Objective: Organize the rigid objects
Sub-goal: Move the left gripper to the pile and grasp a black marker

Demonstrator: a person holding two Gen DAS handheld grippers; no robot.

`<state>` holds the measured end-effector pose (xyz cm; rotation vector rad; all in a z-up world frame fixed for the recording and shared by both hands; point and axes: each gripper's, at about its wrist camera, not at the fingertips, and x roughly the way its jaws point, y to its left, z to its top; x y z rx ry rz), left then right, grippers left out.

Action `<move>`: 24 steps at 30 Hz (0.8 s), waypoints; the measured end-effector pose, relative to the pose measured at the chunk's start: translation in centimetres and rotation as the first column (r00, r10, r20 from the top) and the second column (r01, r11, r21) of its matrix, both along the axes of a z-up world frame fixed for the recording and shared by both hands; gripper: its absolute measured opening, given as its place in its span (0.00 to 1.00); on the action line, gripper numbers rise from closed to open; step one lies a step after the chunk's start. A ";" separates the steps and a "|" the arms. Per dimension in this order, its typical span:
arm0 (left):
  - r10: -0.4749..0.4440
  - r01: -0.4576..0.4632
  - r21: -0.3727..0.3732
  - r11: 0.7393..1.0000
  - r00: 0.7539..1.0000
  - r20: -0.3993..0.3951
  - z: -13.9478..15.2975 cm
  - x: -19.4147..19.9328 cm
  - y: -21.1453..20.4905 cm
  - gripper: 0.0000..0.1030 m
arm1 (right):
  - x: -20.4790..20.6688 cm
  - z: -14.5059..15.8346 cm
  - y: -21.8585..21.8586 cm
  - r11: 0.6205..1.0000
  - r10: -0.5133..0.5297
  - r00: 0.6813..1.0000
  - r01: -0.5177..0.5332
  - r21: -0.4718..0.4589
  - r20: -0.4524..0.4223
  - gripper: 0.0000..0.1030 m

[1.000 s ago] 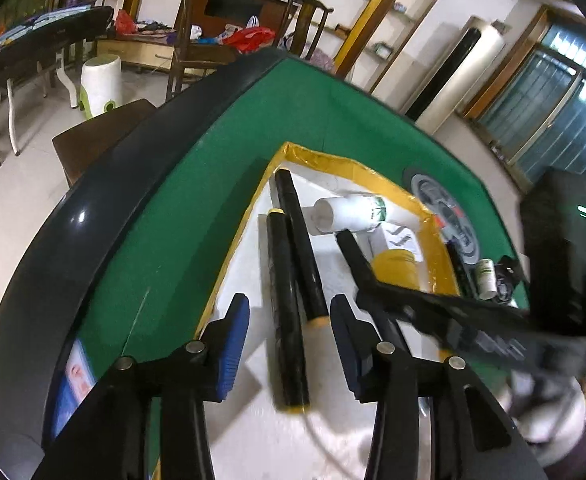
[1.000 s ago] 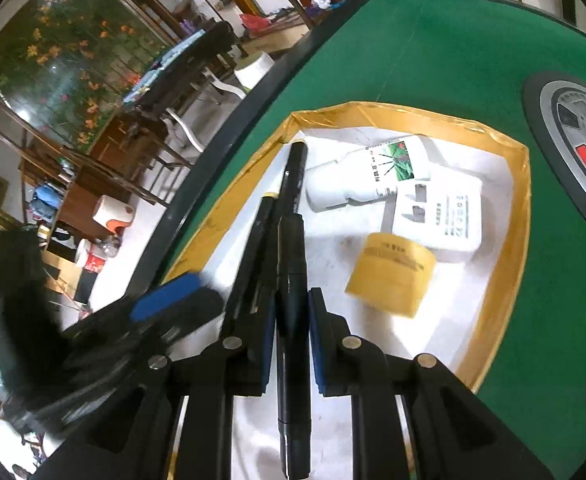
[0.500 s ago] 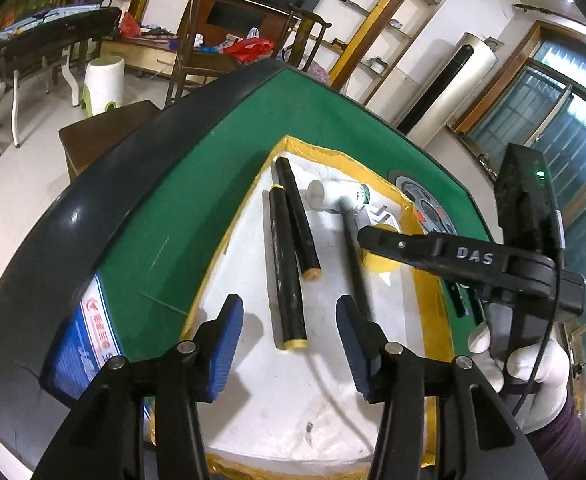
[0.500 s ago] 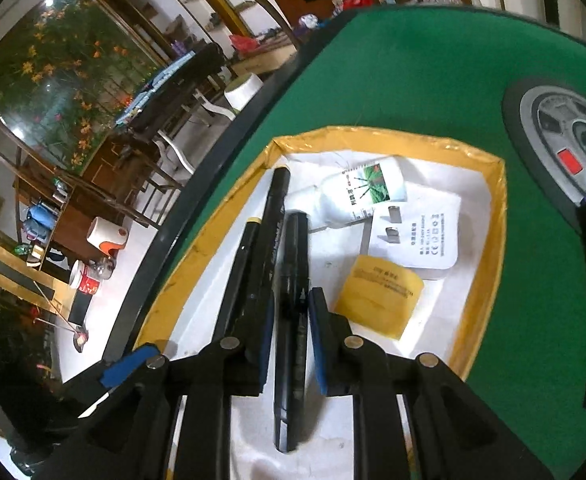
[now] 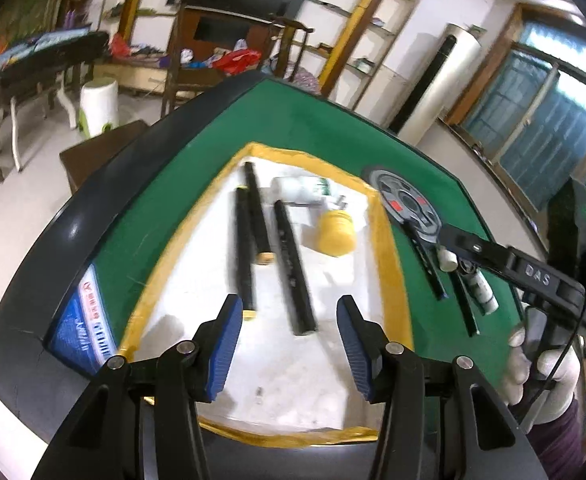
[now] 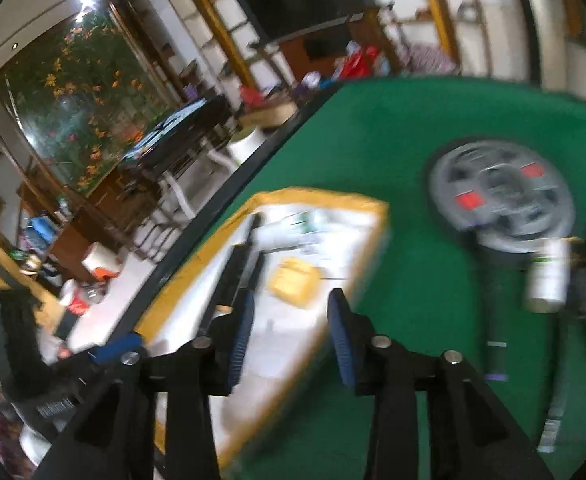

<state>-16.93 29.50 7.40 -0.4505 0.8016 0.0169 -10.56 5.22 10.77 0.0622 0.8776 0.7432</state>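
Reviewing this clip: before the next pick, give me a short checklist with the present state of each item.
1. Right gripper empty: ok, jaws opening, nothing between them.
2. Left gripper empty: ok, jaws opening over the tray.
3. Third black pen lying in the tray beside the other two: ok.
4. Items left on the green felt, pens and small bottle by the grey disc: ok, in sight.
5. Right view sharp enough to aim: not ok, blurred.
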 end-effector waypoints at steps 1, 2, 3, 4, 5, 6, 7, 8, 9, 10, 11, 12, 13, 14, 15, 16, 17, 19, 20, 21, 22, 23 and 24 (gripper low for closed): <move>-0.017 0.017 0.005 1.000 1.000 0.002 0.3 0.2 -0.8 0.53 | -0.3 0.2 -1.7 1.000 -0.027 0.999 0.027 -0.013 0.033 0.43; -0.031 0.031 0.008 0.999 1.000 0.003 0.4 0.1 -1.5 0.53 | -0.6 0.3 -2.9 0.999 -0.044 0.998 0.045 -0.021 0.051 0.43; -0.046 0.046 0.012 0.999 0.999 0.002 0.6 0.3 -2.2 0.53 | -0.8 0.4 -4.7 0.997 -0.072 0.995 0.074 -0.034 0.076 0.43; -0.063 0.063 0.017 0.998 0.998 0.000 0.7 0.5 -3.1 0.53 | -1.0 0.5 -6.4 0.994 -0.100 0.991 0.104 -0.042 0.093 0.43; -0.081 0.082 0.022 0.996 0.997 -0.005 0.9 0.7 -4.2 0.53 | -0.9 0.7 -7.4 0.991 -0.119 0.988 0.123 -0.043 0.100 0.43; -0.104 0.104 0.026 0.994 0.994 -0.012 1.1 1.0 -5.3 0.53 | -0.9 0.7 -9.2 0.987 -0.150 0.983 0.154 -0.037 0.106 0.43; -0.127 0.128 0.029 0.991 0.992 -0.018 1.1 1.2 -6.4 0.53 | -0.7 0.7 -11.0 0.982 -0.183 0.978 0.186 -0.021 0.105 0.43; -0.142 0.143 0.031 0.989 0.990 -0.021 1.2 1.4 -7.2 0.53 | -0.8 0.4 -12.7 0.978 -0.206 0.973 0.208 -0.006 0.101 0.43; -0.164 0.165 0.034 0.986 0.986 -0.027 1.3 1.7 -8.3 0.53 | -0.4 0.4 -14.5 0.970 -0.244 0.965 0.243 0.017 0.093 0.43; -0.179 0.180 0.036 0.983 0.983 -0.031 1.4 1.9 -9.0 0.53 | 0.0 0.3 -16.4 0.958 -0.287 0.954 0.284 0.045 0.085 0.44; -0.197 0.198 0.038 0.979 0.980 -0.038 1.4 2.1 -9.9 0.53 | 0.2 0.1 -17.6 0.949 -0.315 0.946 0.310 0.062 0.080 0.44; -0.214 0.216 0.037 0.976 0.976 -0.048 1.2 2.4 -10.9 0.53 | 0.7 -0.1 -19.4 0.932 -0.360 0.930 0.354 0.084 0.076 0.44; -0.228 0.230 0.036 0.973 0.972 -0.061 1.0 2.7 -11.8 0.53 | 1.2 -0.2 -21.0 0.914 -0.402 0.912 0.394 0.098 0.077 0.44; -0.235 0.238 0.035 0.971 0.969 -0.070 1.0 3.0 -12.4 0.53 | 1.4 -0.4 -21.8 0.902 -0.429 0.900 0.420 0.104 0.081 0.44; -0.245 0.248 0.033 0.968 0.966 -0.082 0.9 3.4 -13.2 0.53 | 1.9 -0.7 -23.0 0.882 -0.468 0.879 0.459 0.108 0.093 0.44; -0.252 0.256 0.035 0.966 0.964 -0.090 0.8 3.9 -14.0 0.53 | 2.5 -1.1 -24.0 0.864 -0.503 0.857 0.493 0.108 0.110 0.44; -0.257 0.262 0.039 0.964 0.962 -0.095 0.8 4.2 -14.8 0.53 | 3.0 -1.5 -24.6 0.853 -0.521 0.845 0.510 0.107 0.118 0.44; -0.270 0.277 0.059 0.959 0.957 -0.106 0.7 5.1 -16.3 0.53 | 4.3 -2.5 -25.9 0.830 -0.557 0.820 0.548 0.103 0.133 0.44; -0.274 0.282 0.066 0.957 0.955 -0.112 0.7 5.6 -16.9 0.53 | 4.7 -2.8 -26.3 0.823 -0.568 0.811 0.558 0.101 0.140 0.44; -0.278 0.288 0.068 0.955 0.953 -0.119 0.6 6.2 -17.5 0.53 | 4.9 -3.2 -26.6 0.818 -0.576 0.804 0.567 0.101 0.147 0.44; -0.284 0.295 0.070 0.953 0.950 -0.130 0.4 6.9 -18.1 0.53 | 5.0 -3.5 -27.0 0.810 -0.586 0.795 0.577 0.105 0.156 0.44; -0.285 0.296 0.072 0.952 0.949 -0.139 0.2 7.5 -18.5 0.53 | 5.1 -3.6 -27.2 0.806 -0.592 0.791 0.583 0.105 0.155 0.44; -0.282 0.296 0.081 0.952 0.948 -0.151 -0.2 8.5 -19.1 0.54 | 5.1 -3.5 -27.6 0.804 -0.594 0.790 0.582 0.120 0.152 0.44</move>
